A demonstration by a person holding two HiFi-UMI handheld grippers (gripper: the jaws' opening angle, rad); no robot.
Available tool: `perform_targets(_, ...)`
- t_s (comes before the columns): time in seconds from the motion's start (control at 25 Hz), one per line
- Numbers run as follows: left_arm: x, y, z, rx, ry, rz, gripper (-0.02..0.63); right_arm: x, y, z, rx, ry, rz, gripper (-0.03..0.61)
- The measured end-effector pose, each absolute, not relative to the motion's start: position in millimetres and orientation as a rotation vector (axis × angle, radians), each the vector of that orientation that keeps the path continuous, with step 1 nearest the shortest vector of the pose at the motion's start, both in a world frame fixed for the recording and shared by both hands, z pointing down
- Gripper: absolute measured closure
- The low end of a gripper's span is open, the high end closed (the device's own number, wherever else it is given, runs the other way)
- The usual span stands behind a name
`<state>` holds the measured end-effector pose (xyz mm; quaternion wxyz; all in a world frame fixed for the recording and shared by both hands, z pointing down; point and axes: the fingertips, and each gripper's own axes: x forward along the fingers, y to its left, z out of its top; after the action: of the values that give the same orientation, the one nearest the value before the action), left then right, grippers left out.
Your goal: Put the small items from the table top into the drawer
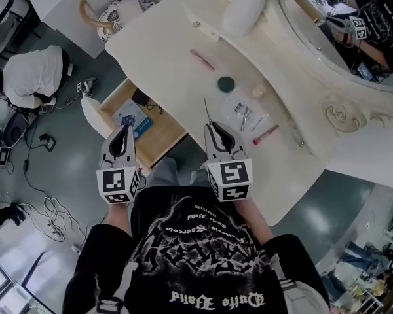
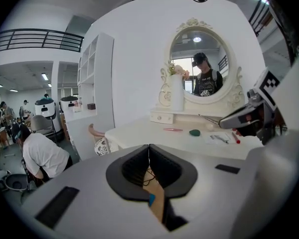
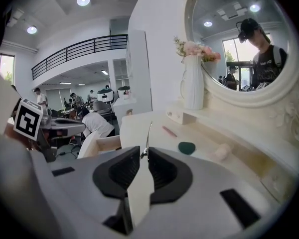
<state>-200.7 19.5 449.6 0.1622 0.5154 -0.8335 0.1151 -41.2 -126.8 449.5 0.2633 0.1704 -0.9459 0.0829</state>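
Note:
My right gripper [image 1: 210,127] is shut on a thin metal tool [image 1: 206,110] that sticks out past its tips over the table's front edge; the right gripper view shows the same tool [image 3: 148,132] between the pads. My left gripper [image 1: 126,127] hangs over the open wooden drawer [image 1: 165,135], shut and holding nothing. On the cream dressing table [image 1: 164,44] lie a pink stick [image 1: 202,59], a dark green round pad [image 1: 226,84], a beige sponge [image 1: 259,91], a clear bag of metal pieces [image 1: 243,113] and a red stick [image 1: 266,135].
The drawer holds a blue booklet [image 1: 132,120] and a dark item [image 1: 141,97]. A white vase [image 1: 245,8] and an oval mirror [image 1: 340,25] stand at the table's back. A crouching person [image 1: 33,74], cables and a patterned chair [image 1: 121,12] are on the left.

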Motion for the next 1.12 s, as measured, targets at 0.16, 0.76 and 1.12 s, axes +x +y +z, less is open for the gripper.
perform_targets(0.16,-210,30,447,1.469,-2.399,0.293,0.598,-59,-115,453,0.408,-2.555,0.21,0.515)
perform_targets(0.76,-244,72,453,1.442,-2.416,0.233,0.598,-110,-69,464,0.314,-2.532,0.165,0.517)
perform_targets(1.12,-268,91,457,1.44,-2.397,0.189,0.598,-144,-52,487,0.278,-2.492,0.159,0.517)
